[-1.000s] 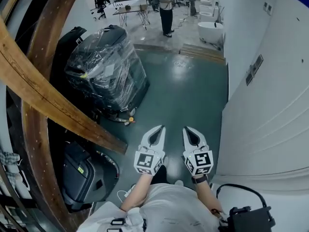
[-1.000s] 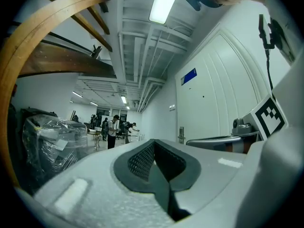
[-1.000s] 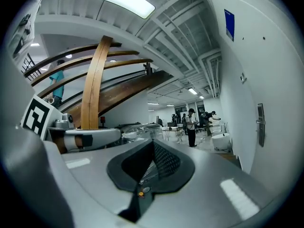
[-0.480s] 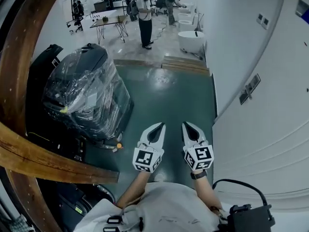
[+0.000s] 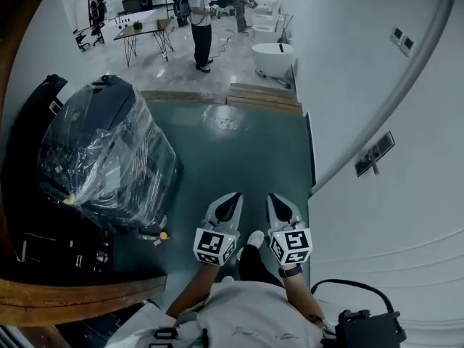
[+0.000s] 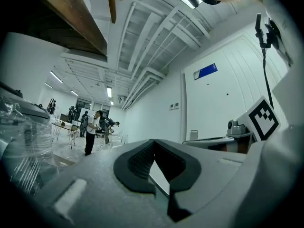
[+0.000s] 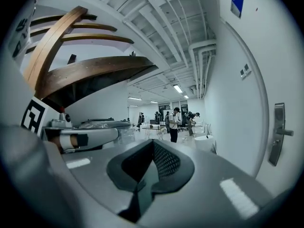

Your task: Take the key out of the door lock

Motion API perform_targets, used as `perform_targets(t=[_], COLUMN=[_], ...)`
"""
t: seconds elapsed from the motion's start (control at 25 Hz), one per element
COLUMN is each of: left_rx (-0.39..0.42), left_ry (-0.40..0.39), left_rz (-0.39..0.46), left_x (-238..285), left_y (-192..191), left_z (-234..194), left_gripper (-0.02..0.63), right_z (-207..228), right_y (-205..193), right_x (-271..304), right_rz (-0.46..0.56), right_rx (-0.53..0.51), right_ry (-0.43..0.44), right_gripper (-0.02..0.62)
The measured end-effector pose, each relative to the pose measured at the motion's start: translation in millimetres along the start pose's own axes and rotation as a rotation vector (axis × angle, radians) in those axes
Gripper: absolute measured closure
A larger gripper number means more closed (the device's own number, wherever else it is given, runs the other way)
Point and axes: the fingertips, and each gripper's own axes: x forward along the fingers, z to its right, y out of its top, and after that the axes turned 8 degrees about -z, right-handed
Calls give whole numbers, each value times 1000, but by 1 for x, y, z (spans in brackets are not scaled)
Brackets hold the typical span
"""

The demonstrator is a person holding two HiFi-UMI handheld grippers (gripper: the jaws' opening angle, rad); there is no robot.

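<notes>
Evidently I was only at the approach step: my left gripper (image 5: 233, 198) and right gripper (image 5: 275, 199) were both clenched on nothing, short of the handle (image 5: 374, 154) and to its left. I counted two grippers, one handle and no visible key. It presumably sat in the lock by that handle, too small to tell. Next I needed to get close and part one pair of jaws.

Head cam: high, pointing steeply down past the torso onto left claw (image 5: 236, 196), right claw (image 5: 271, 197) and green floor (image 5: 239, 158). 2 claw cams: low, tight behind own jaws, facing level down the hall. All 3 share the far standing person (image 5: 201, 27) and white wall (image 5: 362, 71).
</notes>
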Motion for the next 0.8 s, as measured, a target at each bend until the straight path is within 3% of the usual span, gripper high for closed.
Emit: perform_targets(t=[0.16,0.44,0.52,0.64,0.8], left_rx=[20,124,108,19,39], left_ry=[-4,0,-39,-121,-205], left_rz=[-23,1,2,-6,-60], left_x=[63,190,222,268,330], left_y=[0,56,61,57,49], left_z=[-21,-52,-44,-28,-10], left_gripper=[606,606,606,606,606], right_z=[52,161,187,228,282], right_y=[4,94,91,63,50], right_x=[58,137,144,160,158], right_rz=[-10,122,121,77,68], right_rx=[22,-9,20,149,212], right_ry=[-11,-41,-55,-54,-135], right_gripper=[592,591,592,591,591])
